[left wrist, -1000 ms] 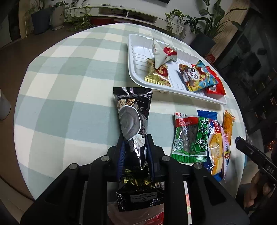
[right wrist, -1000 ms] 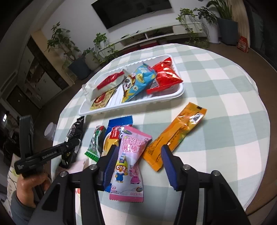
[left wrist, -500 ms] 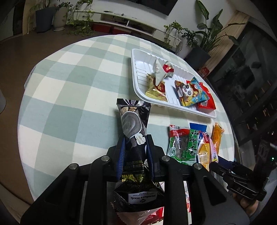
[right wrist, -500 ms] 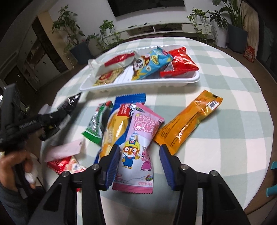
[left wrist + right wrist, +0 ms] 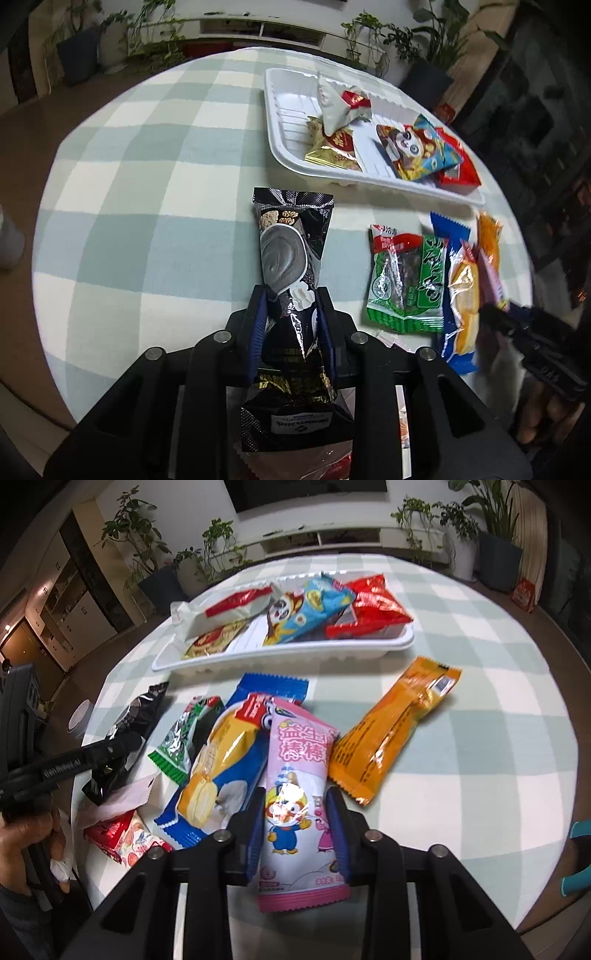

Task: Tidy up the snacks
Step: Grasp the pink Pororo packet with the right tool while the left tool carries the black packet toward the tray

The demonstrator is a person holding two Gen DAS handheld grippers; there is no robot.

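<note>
A long black snack packet (image 5: 291, 240) lies lengthwise on the checked tablecloth. My left gripper (image 5: 291, 295) is shut on its near half; the jaws are easing open, pads still touching it. In the right wrist view that gripper (image 5: 133, 740) reaches in from the left over the black packet (image 5: 136, 709). A pink cartoon packet (image 5: 299, 749) sits between the jaws of my right gripper (image 5: 295, 794), which are closing and press on both its sides. The white tray (image 5: 280, 110) at the far side holds several snacks.
A green packet (image 5: 406, 280), a blue-and-yellow packet (image 5: 221, 768) and an orange packet (image 5: 395, 734) lie loose near the pink one. A red packet (image 5: 125, 838) and a pale wrapper (image 5: 122, 797) rest at the table's near-left edge. Potted plants stand beyond the table.
The right gripper's jaws have narrowed onto the pink packet and the gripper has come lower and closer over it. The left gripper kept the black packet between its jaws.
</note>
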